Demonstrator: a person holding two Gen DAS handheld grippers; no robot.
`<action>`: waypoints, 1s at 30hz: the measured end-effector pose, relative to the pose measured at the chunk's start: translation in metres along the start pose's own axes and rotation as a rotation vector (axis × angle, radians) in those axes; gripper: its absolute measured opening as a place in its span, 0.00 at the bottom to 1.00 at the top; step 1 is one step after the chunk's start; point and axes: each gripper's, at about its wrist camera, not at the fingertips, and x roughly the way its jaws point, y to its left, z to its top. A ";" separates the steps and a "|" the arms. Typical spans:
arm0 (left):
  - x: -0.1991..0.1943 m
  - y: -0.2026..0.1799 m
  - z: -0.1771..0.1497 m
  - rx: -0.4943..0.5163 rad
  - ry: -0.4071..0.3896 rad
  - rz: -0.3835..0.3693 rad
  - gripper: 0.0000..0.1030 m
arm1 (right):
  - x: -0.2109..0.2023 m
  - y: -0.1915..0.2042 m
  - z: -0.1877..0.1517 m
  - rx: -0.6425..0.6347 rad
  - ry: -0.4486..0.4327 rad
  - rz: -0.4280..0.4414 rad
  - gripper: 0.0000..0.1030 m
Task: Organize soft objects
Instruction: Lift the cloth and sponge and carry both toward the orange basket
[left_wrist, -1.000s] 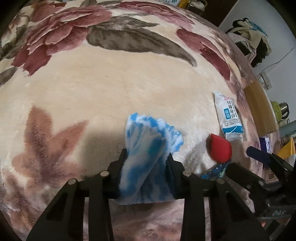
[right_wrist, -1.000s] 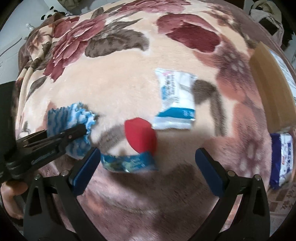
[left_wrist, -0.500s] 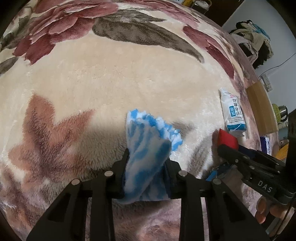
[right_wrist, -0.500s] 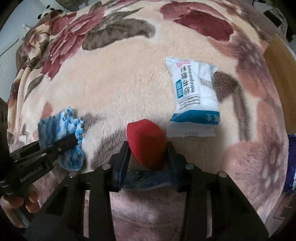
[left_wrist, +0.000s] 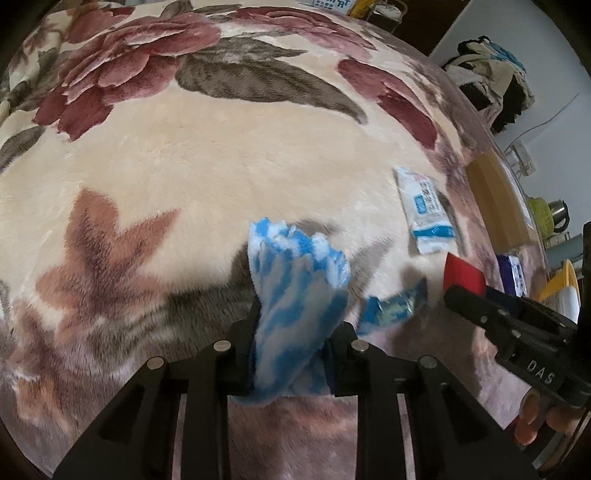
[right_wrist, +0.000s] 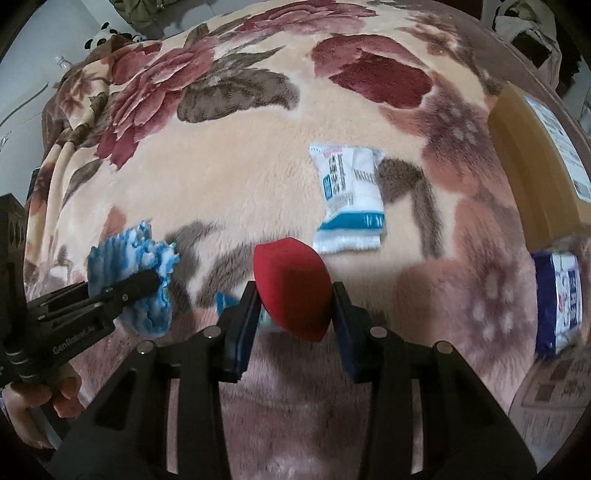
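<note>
Left gripper (left_wrist: 295, 325): clamped on the blue-and-white cloth (left_wrist: 295, 291), which sticks out past its fingers
Right gripper (right_wrist: 293, 306): clamped on the red sponge (right_wrist: 291, 284)
Blanket (left_wrist: 229, 166): white packet (right_wrist: 347, 199) lies beyond the sponge

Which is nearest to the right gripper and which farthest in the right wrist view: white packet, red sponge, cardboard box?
1. Red sponge: held in the right gripper.
2. White packet: on the blanket just beyond the sponge.
3. Cardboard box: far right edge.
</note>
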 end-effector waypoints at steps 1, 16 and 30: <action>-0.002 -0.002 -0.003 0.005 0.000 0.001 0.26 | -0.002 0.000 -0.004 -0.002 0.004 0.000 0.38; -0.016 -0.039 -0.048 0.070 0.025 0.014 0.26 | -0.027 -0.009 -0.065 0.009 0.034 -0.015 0.38; -0.025 -0.082 -0.068 0.139 0.035 0.020 0.26 | -0.060 -0.031 -0.090 0.043 0.013 -0.027 0.38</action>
